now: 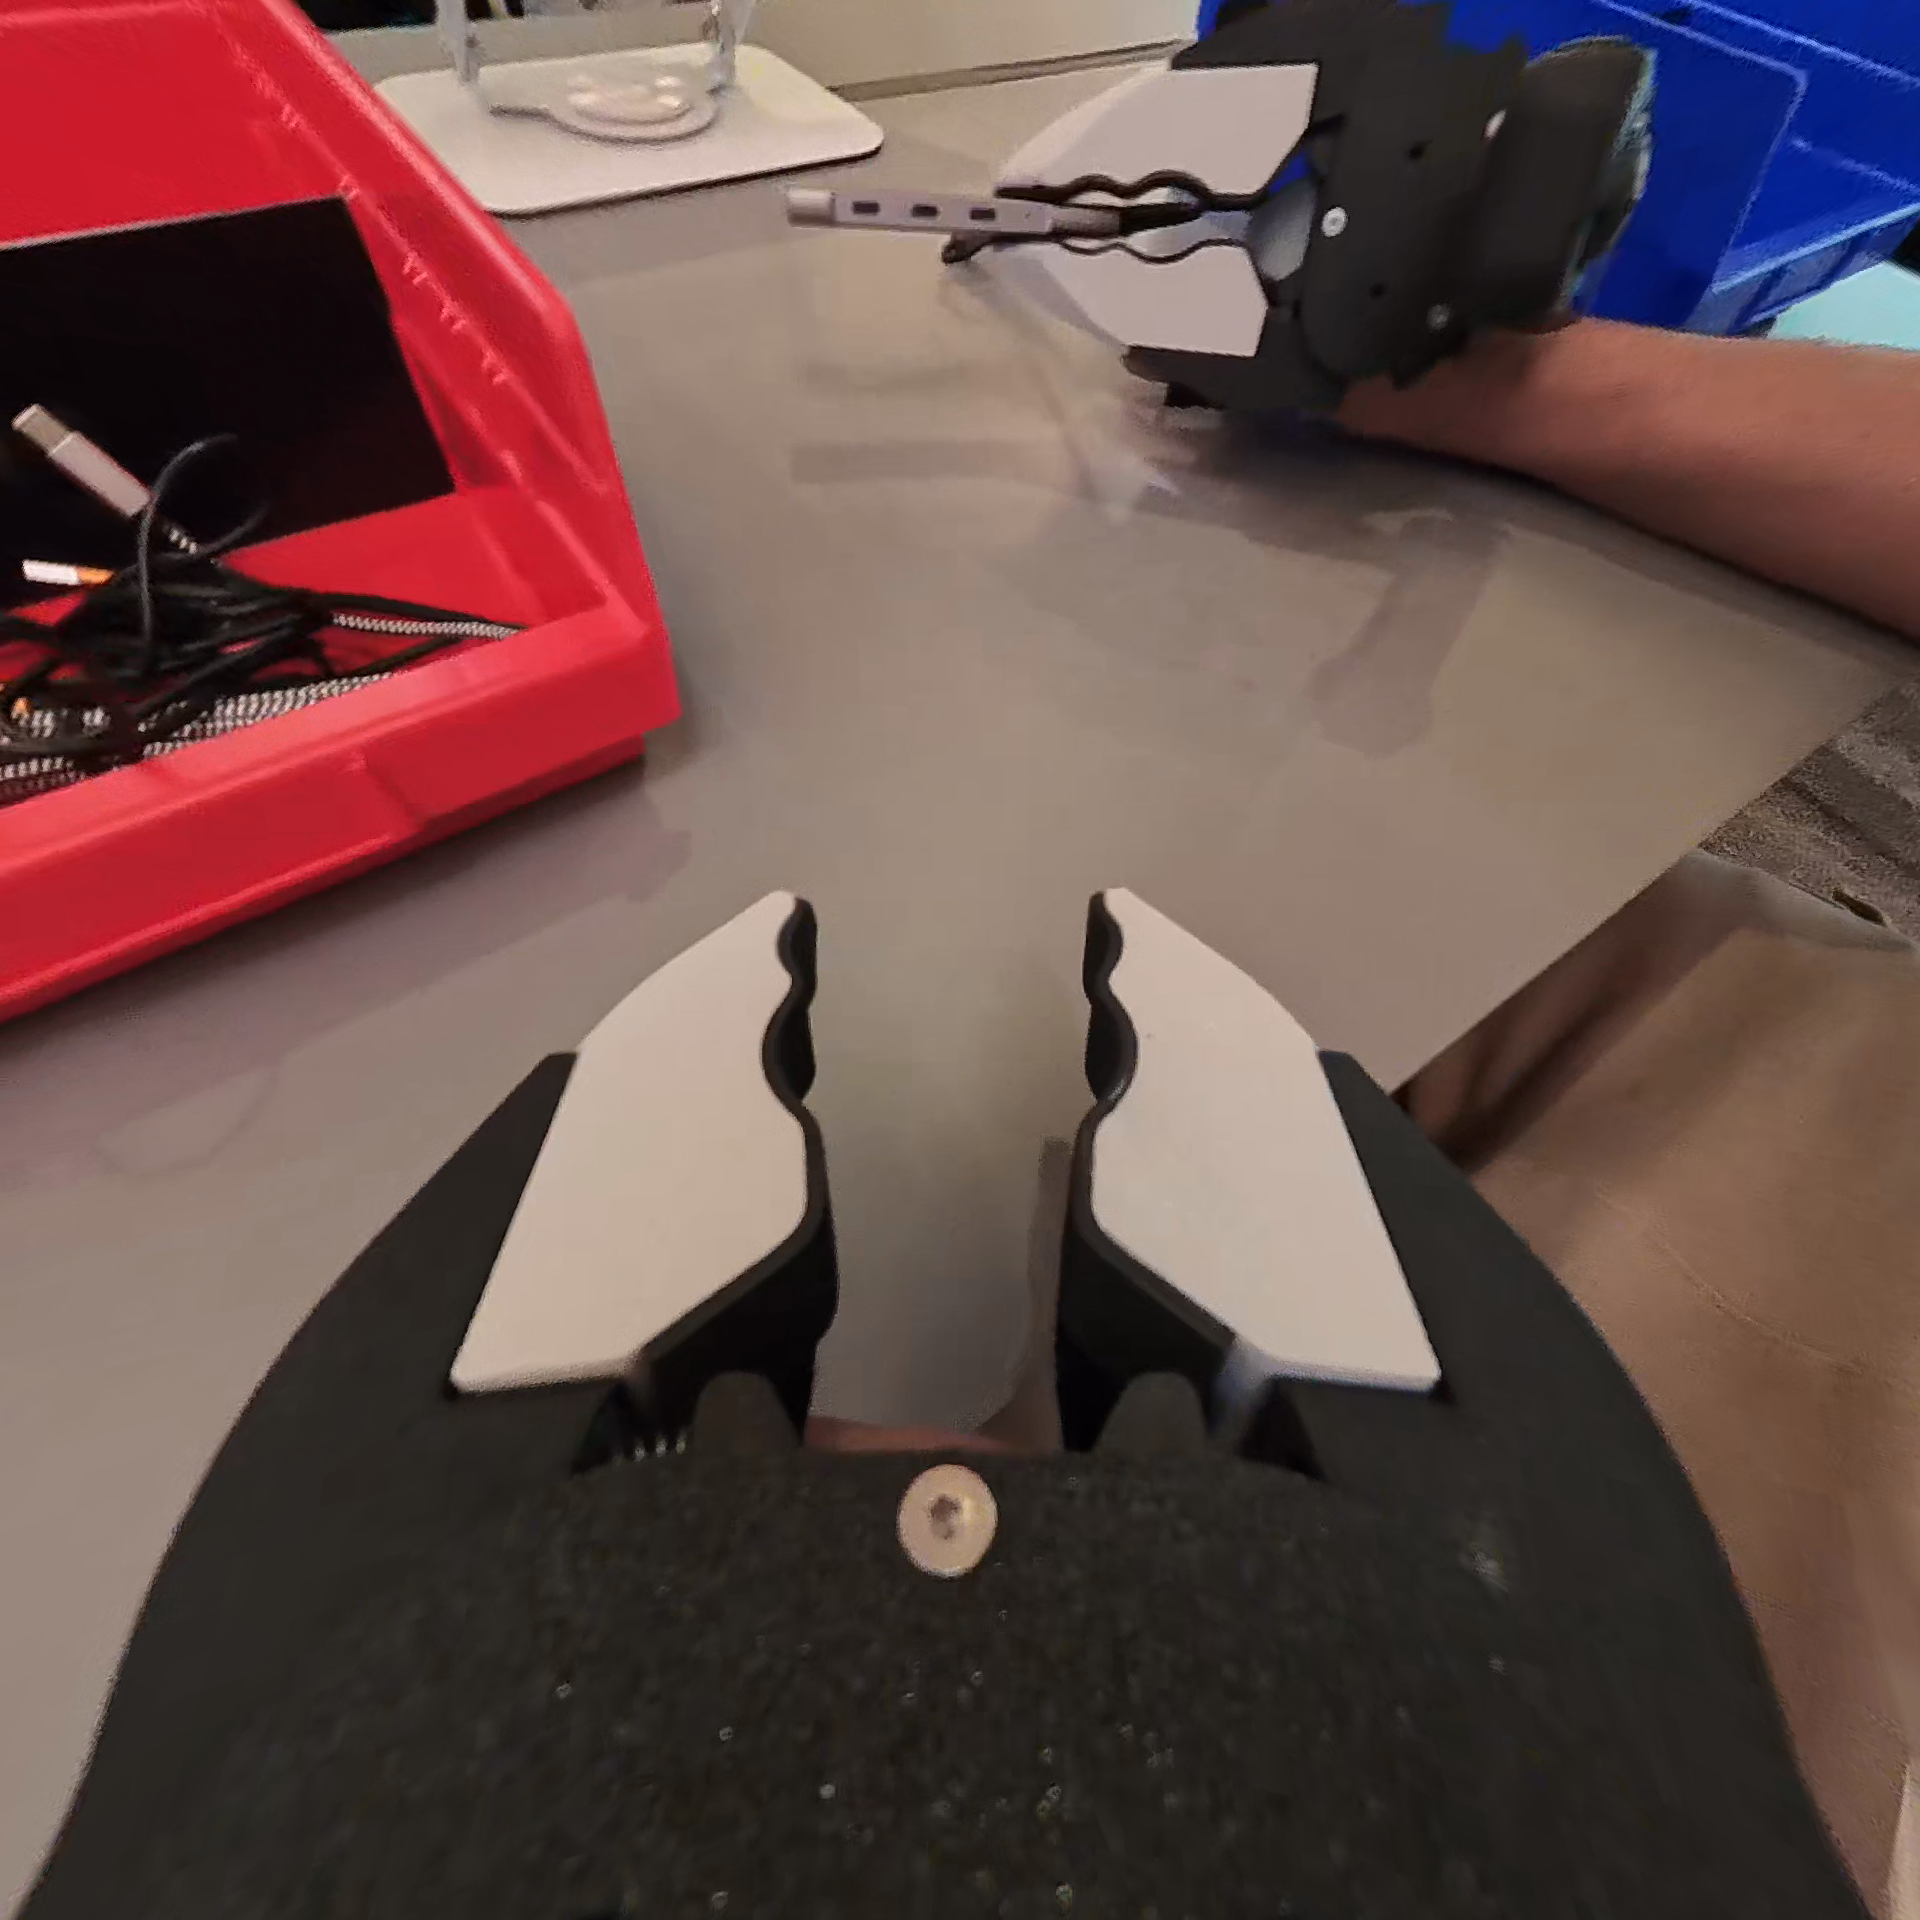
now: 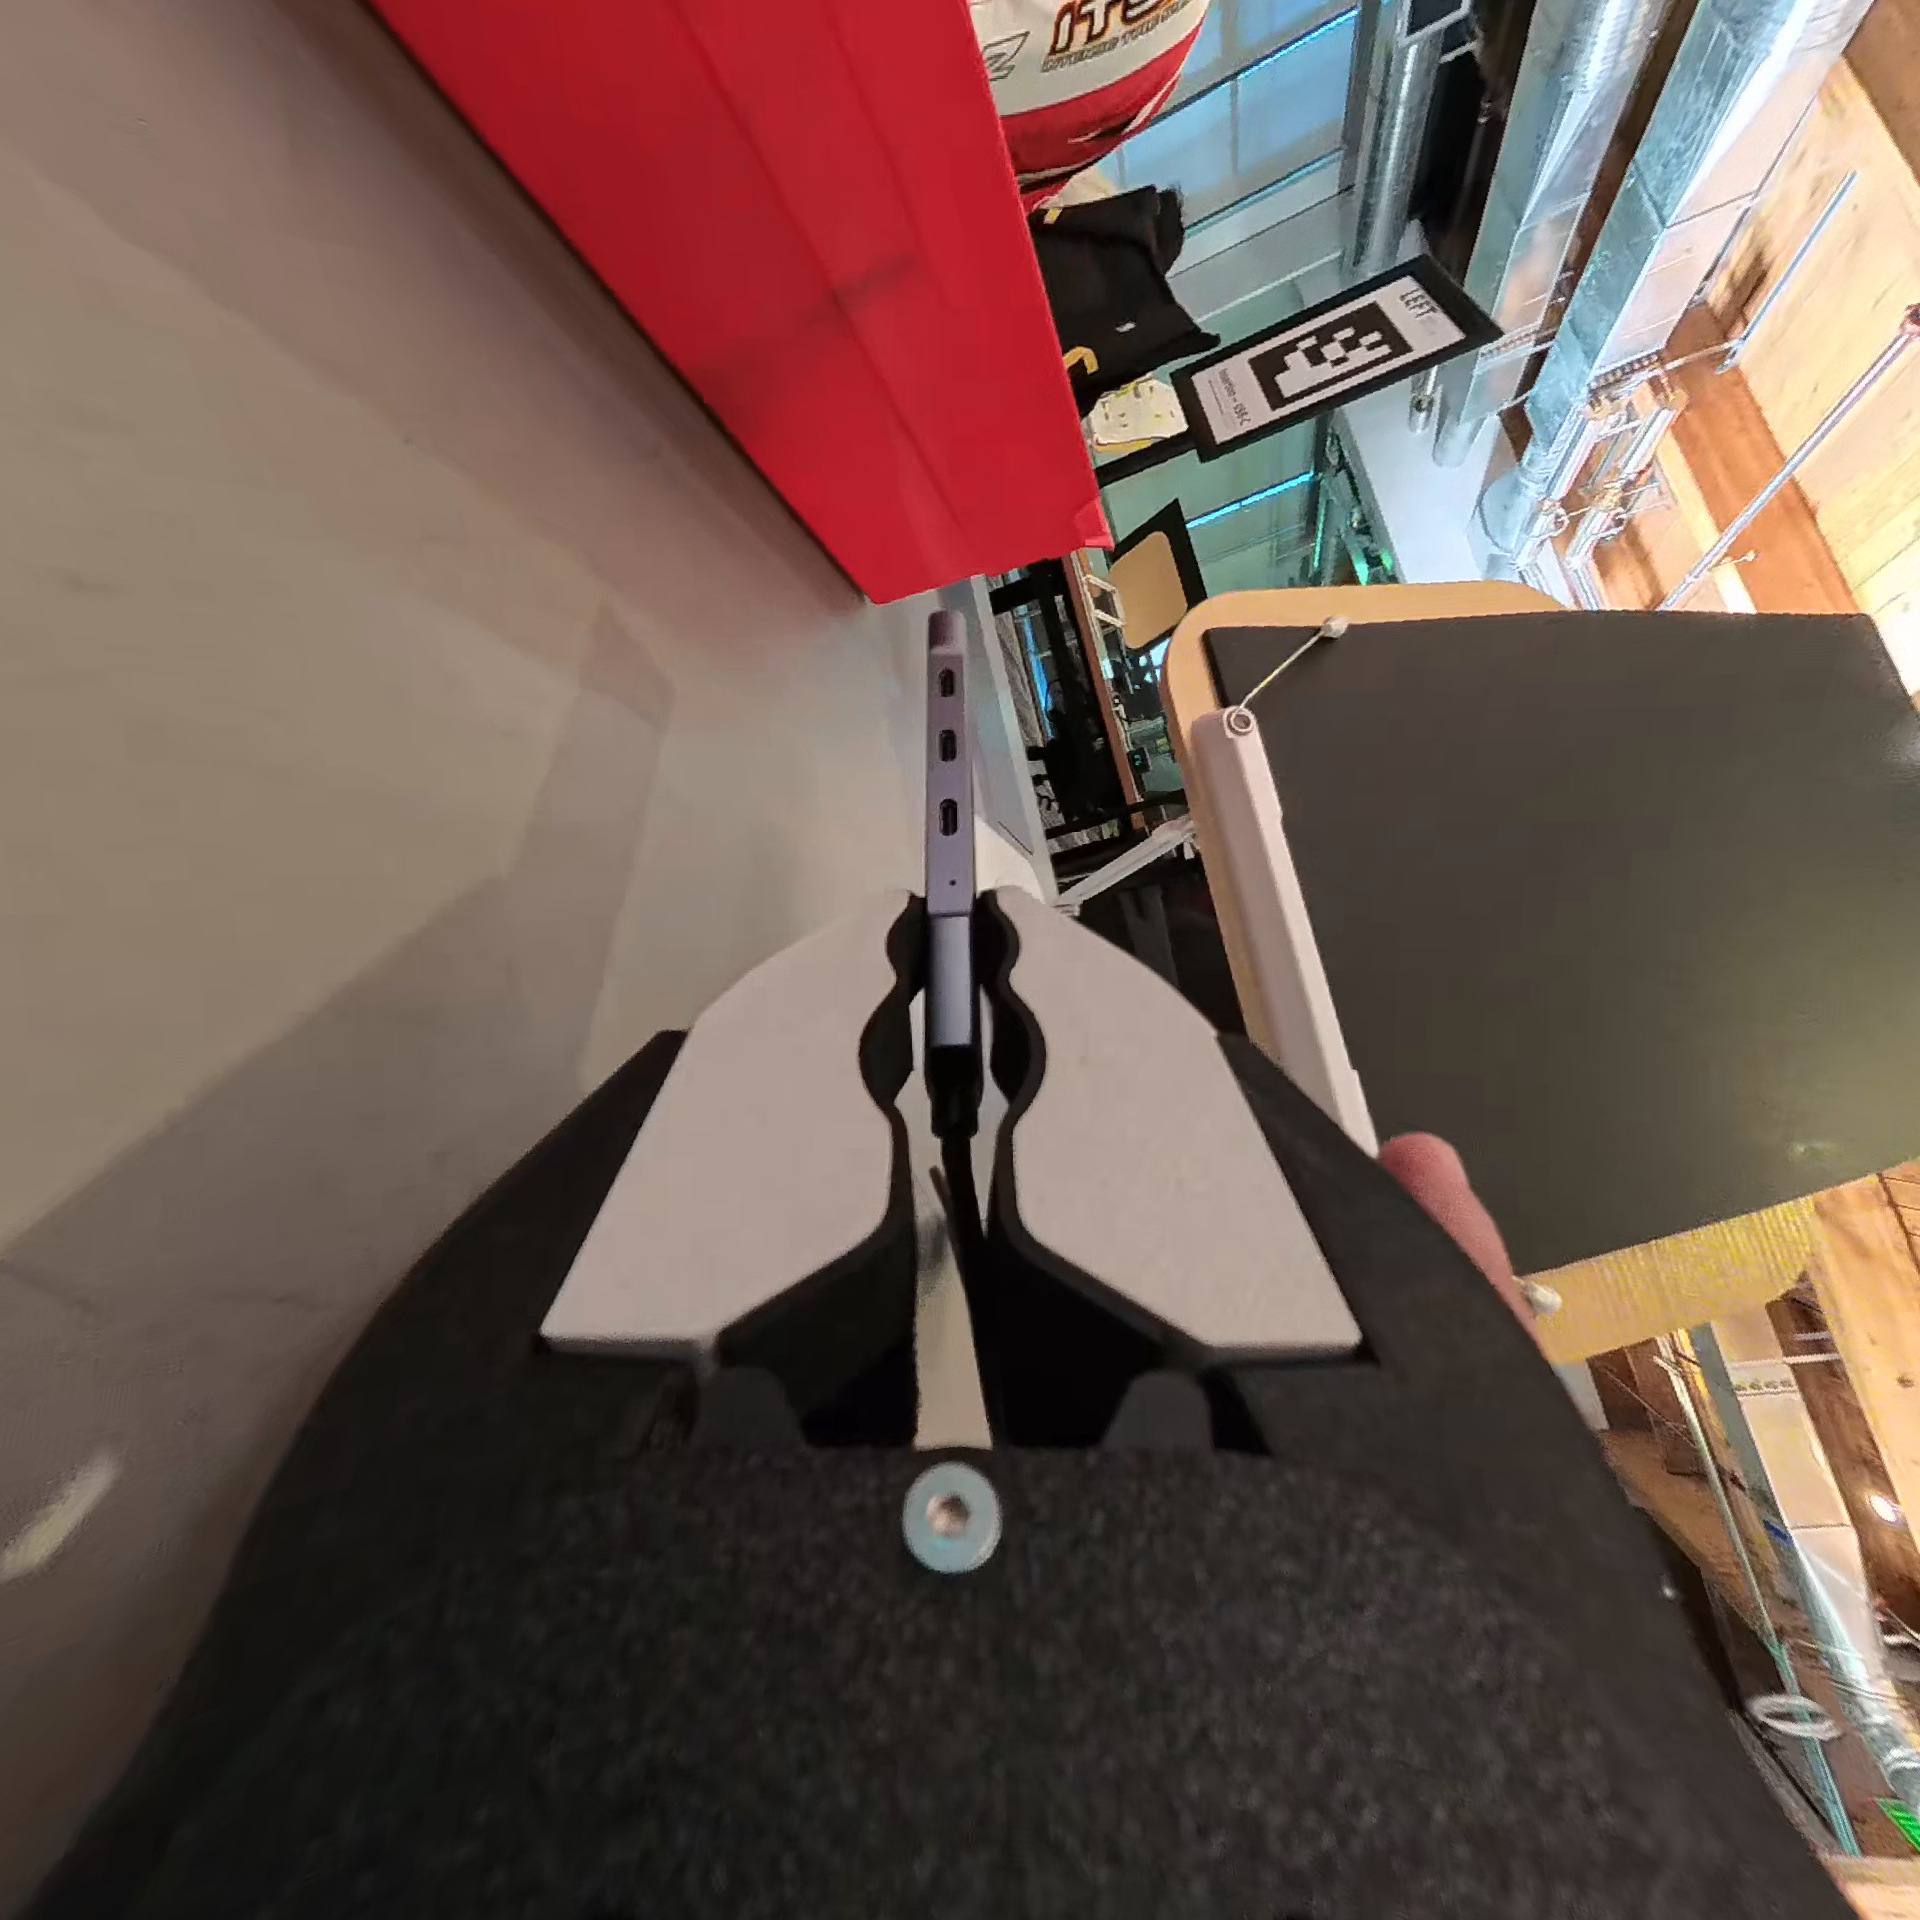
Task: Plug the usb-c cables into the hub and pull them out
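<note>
Right tool point(image 2: 954, 914) pinching the grey hub point(image 2: 951, 790) at its cable end, port side in view, most of the body jutting forward past the fingertips. Same hub point(image 1: 925, 211) seen from the left wrist view held just above the table point(image 1: 987, 675), far across and to the right of the left tool point(image 1: 951, 914). Left tool spread wide, nothing between its fingers, hovering low over bare table. Tangled usb-c cables point(image 1: 156, 623) lying in the red bin point(image 1: 499, 727), to the left of the left tool. Blue bin point(image 1: 1787, 156) behind the right tool.
</note>
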`<state>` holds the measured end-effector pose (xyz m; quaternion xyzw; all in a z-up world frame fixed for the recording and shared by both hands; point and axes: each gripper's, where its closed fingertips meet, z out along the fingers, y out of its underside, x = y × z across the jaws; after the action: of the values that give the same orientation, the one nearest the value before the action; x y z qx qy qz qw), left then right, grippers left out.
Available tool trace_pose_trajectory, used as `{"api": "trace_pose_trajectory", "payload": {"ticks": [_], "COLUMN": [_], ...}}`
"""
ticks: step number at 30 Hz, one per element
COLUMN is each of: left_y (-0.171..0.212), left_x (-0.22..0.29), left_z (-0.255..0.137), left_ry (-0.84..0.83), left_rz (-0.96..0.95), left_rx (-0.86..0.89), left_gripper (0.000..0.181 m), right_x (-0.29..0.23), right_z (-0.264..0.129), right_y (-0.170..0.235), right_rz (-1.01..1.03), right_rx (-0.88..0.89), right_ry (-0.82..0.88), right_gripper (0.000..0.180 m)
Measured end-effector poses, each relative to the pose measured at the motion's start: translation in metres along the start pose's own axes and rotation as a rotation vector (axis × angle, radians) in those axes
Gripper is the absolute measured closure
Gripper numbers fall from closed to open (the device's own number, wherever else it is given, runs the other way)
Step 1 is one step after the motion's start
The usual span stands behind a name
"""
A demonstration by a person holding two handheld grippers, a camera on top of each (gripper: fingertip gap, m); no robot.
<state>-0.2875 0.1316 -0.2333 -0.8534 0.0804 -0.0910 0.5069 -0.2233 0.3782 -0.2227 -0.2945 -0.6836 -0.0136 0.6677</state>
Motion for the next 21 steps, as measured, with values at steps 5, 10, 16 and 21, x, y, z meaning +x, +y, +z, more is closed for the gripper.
{"api": "trace_pose_trajectory", "payload": {"ticks": [5,10,16,21], "left_y": [-0.041,-0.109,-0.062,-0.03], "left_x": [-0.021,-0.078,-0.155,-0.174], "left_z": [-0.01,-0.005,0.059,0.075], "left_ry": [0.009,-0.004,-0.036,-0.082], "left_rz": [0.013,0.21,0.274,0.305], "left_rx": [0.065,-0.159,-0.695,-0.877], "left_gripper": [0.145,0.136,0.133,0.174], "right_x": [-0.005,-0.006,-0.001,0.0], "right_z": [0.001,0.001,0.0,0.0], "right_y": [-0.001,-0.001,0.003,0.003], "right_rz": [-0.024,-0.007,0.024,0.032], "right_rx": [0.004,0.01,0.005,0.006], "right_ry": [-0.018,-0.029,-0.017,-0.017], "right_gripper": [0.171,0.171,0.171,0.171]}}
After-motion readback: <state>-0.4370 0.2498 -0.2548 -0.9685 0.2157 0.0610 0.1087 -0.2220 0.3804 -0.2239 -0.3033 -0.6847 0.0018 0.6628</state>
